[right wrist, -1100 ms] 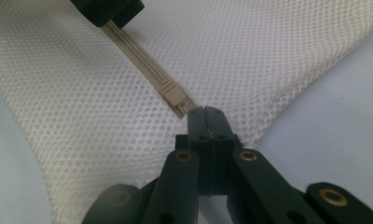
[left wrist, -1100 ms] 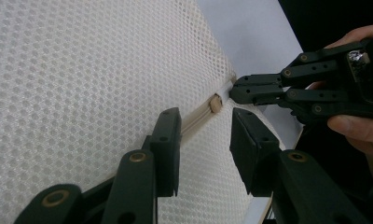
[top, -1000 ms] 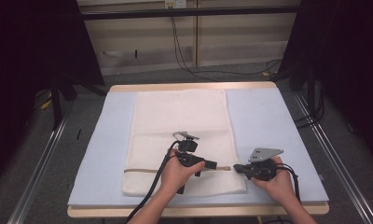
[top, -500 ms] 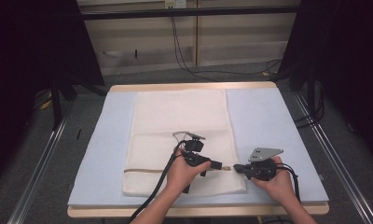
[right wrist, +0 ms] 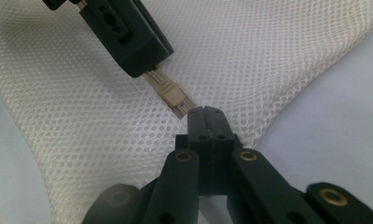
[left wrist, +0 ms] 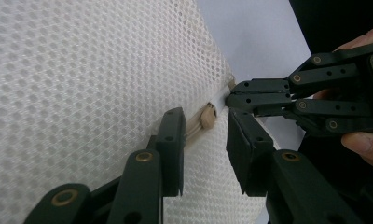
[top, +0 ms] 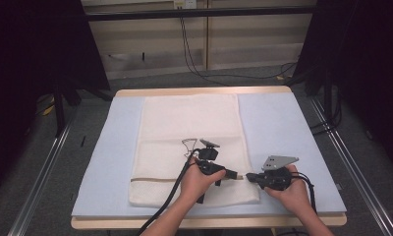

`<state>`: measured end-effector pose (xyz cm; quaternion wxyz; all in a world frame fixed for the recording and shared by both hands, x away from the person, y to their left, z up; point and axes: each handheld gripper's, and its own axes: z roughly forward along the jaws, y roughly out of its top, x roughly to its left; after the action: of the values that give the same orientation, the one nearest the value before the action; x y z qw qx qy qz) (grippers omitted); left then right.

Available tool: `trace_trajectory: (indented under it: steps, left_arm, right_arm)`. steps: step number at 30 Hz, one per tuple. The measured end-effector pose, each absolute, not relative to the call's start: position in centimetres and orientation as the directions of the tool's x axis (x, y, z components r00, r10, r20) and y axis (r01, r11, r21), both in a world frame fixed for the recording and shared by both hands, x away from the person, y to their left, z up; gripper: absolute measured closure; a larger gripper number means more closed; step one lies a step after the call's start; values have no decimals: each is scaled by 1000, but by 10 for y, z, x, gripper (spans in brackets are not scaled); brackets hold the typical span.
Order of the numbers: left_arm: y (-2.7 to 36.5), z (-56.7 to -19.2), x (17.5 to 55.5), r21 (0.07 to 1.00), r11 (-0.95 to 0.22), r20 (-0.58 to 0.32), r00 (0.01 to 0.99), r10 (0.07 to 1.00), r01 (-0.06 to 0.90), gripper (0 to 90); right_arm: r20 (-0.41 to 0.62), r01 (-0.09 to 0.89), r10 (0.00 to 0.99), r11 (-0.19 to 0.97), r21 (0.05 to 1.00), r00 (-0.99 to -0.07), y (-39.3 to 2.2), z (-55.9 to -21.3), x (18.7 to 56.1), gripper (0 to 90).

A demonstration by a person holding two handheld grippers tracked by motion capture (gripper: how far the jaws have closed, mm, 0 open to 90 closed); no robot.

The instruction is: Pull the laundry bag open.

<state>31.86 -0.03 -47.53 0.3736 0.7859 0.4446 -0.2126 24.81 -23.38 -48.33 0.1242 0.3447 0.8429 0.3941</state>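
Table: wooden-edged rectangular table (top: 204, 91) under a pale blue mat (top: 278, 128); both forearms enter from the near edge.
Mesh bag: large white rectangular mesh laundry bag (top: 189, 128) lies flat along the middle of the pale blue mat, its long axis running away from the person; a beige zip line crosses it near the near end.
Left hand: left hand (top: 197, 179) rests over the near right part of the white mesh bag, forearm angled in from below, gripper pointing towards the right hand.
Left gripper: black two-jaw left gripper (left wrist: 205, 140), low over the mesh; its jaws stand apart on either side of the zip line and have just been closing a little. The slider lies between them in the left gripper view; the pads are not seen pressing on it.
Right hand: right hand (top: 290, 189) sits at the bag's near right corner, wrist low, gripper pointing left at the other.
Right gripper: black two-jaw right gripper (right wrist: 206, 114), jaws pressed together, pinching the bag's edge at the end of the zip.
Zip slider: small beige plastic zip slider (right wrist: 171, 95), on the zip line just beside the right gripper's tips, near the bag's right edge.
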Motion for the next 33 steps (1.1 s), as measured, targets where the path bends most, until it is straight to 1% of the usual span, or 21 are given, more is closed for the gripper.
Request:
trace_trajectory:
  steps: [4, 7, 8, 11, 14, 16, 17, 18, 21, 24, 26, 27, 29, 30, 33]
  left_arm:
    - [-5, -480, 320, 389, -321, -678, 504, 535, 864, 678]
    - [-8, -481, 320, 397, -324, -667, 512, 540, 859, 709]
    - [-10, -481, 318, 390, -314, -673, 500, 544, 866, 709]
    - [-13, -482, 319, 399, -333, -655, 520, 549, 854, 736]
    - [-16, -482, 319, 388, -324, -675, 506, 538, 863, 747]
    - [-17, -483, 319, 398, -326, -666, 514, 540, 858, 756]
    - [-19, -484, 318, 393, -317, -676, 505, 536, 863, 764]
    - [-19, -484, 319, 403, -327, -660, 519, 544, 855, 777]
    - [-19, -485, 319, 396, -326, -661, 513, 548, 858, 828]
    - [-20, -487, 319, 404, -327, -659, 520, 543, 854, 845]
    - [-21, -486, 318, 398, -315, -675, 507, 535, 862, 862]
    - [-21, -485, 318, 401, -322, -664, 514, 542, 858, 870]
    - [-20, -486, 319, 390, -322, -672, 505, 542, 863, 874]
    - [-20, -485, 319, 374, -301, -691, 480, 540, 877, 874]
    - [-18, -484, 320, 371, -304, -690, 480, 543, 877, 875]
  right_arm:
    - [62, 483, 680, 451, 750, -731, -234, -483, 248, 900]
    - [62, 483, 680, 451, 751, -730, -234, -483, 248, 900]
    - [62, 483, 680, 451, 751, -730, -234, -483, 248, 900]
    - [64, 486, 681, 449, 750, -729, -234, -483, 248, 900]
    - [62, 484, 681, 450, 750, -729, -234, -483, 248, 900]
    - [61, 482, 680, 451, 751, -731, -234, -484, 248, 900]
    - [63, 485, 681, 449, 750, -729, -234, -484, 248, 900]
    - [63, 485, 681, 449, 750, -729, -234, -484, 248, 900]
    - [62, 483, 681, 450, 751, -730, -234, -484, 248, 900]
    - [59, 481, 681, 450, 753, -730, -234, -484, 248, 900]
    - [61, 484, 683, 449, 751, -728, -234, -484, 248, 900]
    - [62, 484, 683, 449, 751, -728, -234, -484, 248, 900]
    - [66, 487, 683, 446, 751, -728, -234, -484, 248, 900]
    - [67, 488, 683, 446, 751, -727, -234, -484, 248, 900]
    - [60, 486, 685, 449, 750, -726, -233, -484, 248, 900]
